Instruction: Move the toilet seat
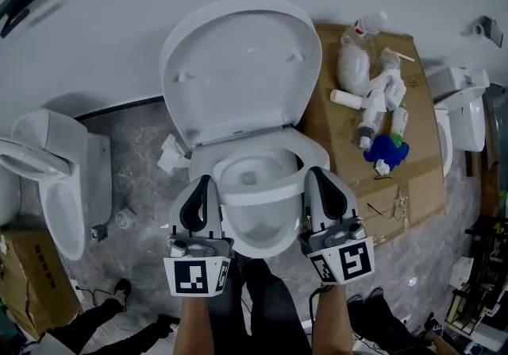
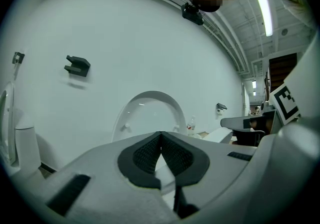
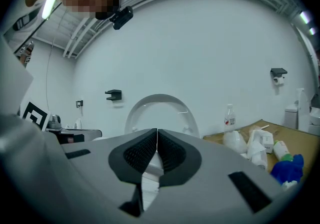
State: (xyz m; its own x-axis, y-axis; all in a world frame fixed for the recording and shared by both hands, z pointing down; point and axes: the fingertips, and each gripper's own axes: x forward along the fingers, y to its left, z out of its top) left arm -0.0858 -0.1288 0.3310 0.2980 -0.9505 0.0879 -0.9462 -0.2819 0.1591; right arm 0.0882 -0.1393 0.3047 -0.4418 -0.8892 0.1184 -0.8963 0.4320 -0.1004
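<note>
A white toilet stands against the wall with its lid (image 1: 238,67) raised upright. Its seat ring (image 1: 262,191) sits in front of the lid, seemingly a little above the bowl rim (image 1: 266,246). My left gripper (image 1: 208,181) is at the seat's left side and my right gripper (image 1: 312,173) at its right side, tips against the ring's edge. In the left gripper view the jaws (image 2: 160,134) are shut, tips meeting, nothing pinched. My right gripper (image 3: 157,130) is shut the same way. Both views look at the lid (image 2: 150,113) (image 3: 160,113).
A flattened cardboard sheet (image 1: 413,187) right of the toilet carries bottles (image 1: 381,103) and a blue object (image 1: 386,151). Another toilet (image 1: 55,179) stands at the left, a third (image 1: 464,115) at the far right. Crumpled tissue (image 1: 171,155) lies by the bowl. A cardboard box (image 1: 32,282) sits bottom left.
</note>
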